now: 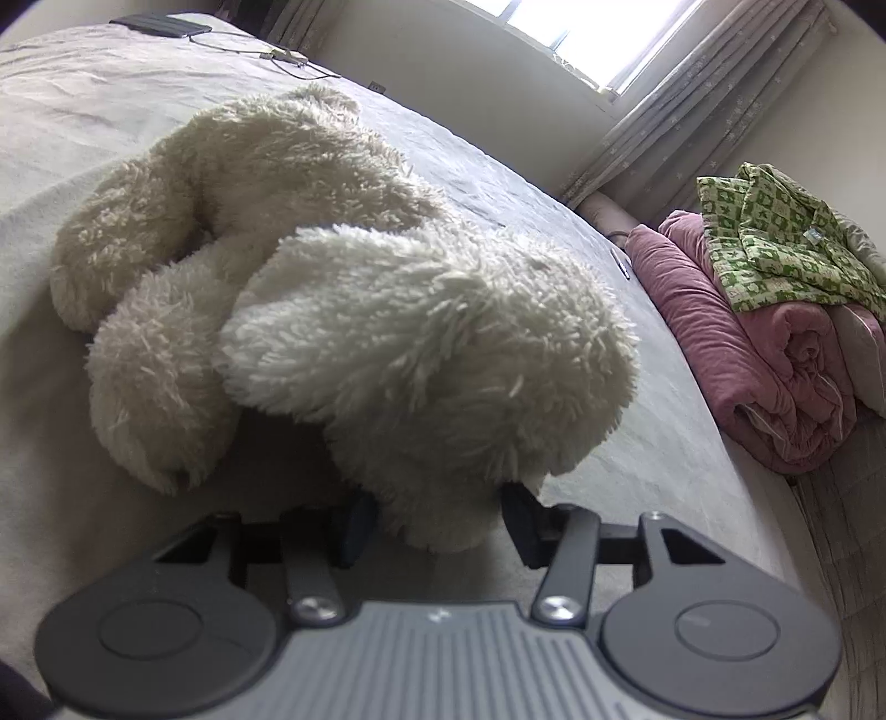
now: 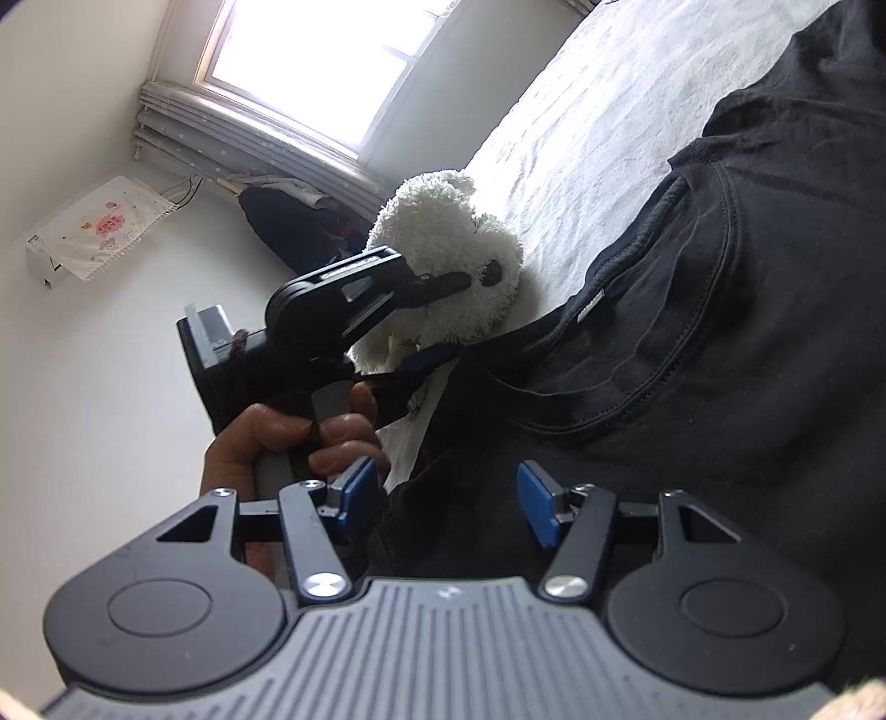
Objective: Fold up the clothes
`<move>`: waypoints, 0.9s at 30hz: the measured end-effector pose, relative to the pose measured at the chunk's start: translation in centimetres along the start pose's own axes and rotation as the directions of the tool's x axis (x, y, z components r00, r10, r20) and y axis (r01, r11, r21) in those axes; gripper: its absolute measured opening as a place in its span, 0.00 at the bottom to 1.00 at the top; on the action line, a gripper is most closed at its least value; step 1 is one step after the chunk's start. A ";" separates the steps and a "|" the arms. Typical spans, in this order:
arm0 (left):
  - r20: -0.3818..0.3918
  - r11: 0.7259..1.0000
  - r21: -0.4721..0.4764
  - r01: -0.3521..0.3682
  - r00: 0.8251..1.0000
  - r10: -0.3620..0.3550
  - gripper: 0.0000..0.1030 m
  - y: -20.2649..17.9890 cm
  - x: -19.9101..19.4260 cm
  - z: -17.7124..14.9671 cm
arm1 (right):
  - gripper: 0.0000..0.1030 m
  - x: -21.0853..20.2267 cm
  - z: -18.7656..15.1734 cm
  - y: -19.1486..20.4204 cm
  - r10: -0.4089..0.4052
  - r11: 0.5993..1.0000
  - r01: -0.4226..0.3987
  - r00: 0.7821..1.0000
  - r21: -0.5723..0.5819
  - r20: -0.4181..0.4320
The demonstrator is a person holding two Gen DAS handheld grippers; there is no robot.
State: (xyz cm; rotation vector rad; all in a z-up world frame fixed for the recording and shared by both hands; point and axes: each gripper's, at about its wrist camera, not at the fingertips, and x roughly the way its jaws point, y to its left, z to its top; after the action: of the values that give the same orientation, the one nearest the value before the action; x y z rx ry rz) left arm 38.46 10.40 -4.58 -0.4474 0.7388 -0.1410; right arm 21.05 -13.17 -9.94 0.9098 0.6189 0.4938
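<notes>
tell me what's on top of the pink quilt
A green checked garment lies crumpled on the folded pink quilt. Whatever lies beneath that garment, and the quilt's far side, is hidden.

A plush toy [image 1: 343, 310] lies on the bed [image 1: 111, 138], its near end between the left gripper's [image 1: 437, 520] fingers. To its right a shirt [image 1: 775, 243] sits on a rolled quilt [image 1: 747, 354]. Far behind, a flat device [image 1: 160, 25], perhaps a tablet, rests on the bed. In the right wrist view, a T-shirt [image 2: 720, 310] is spread just right of the toy, ahead of the right gripper [image 2: 448, 504].
</notes>
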 end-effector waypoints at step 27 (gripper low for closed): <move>0.217 0.956 -0.058 -0.286 0.931 0.292 0.48 15.7 -13.5 -5.0 | 0.60 2.5 -0.1 2.5 -0.157 0.962 0.165 0.986 -0.218 0.055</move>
State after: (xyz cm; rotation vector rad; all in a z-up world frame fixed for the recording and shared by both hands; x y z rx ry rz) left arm 24.66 26.50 -6.46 -0.3668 0.5769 0.1944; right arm 22.49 -10.20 -8.63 0.6495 0.5861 0.3898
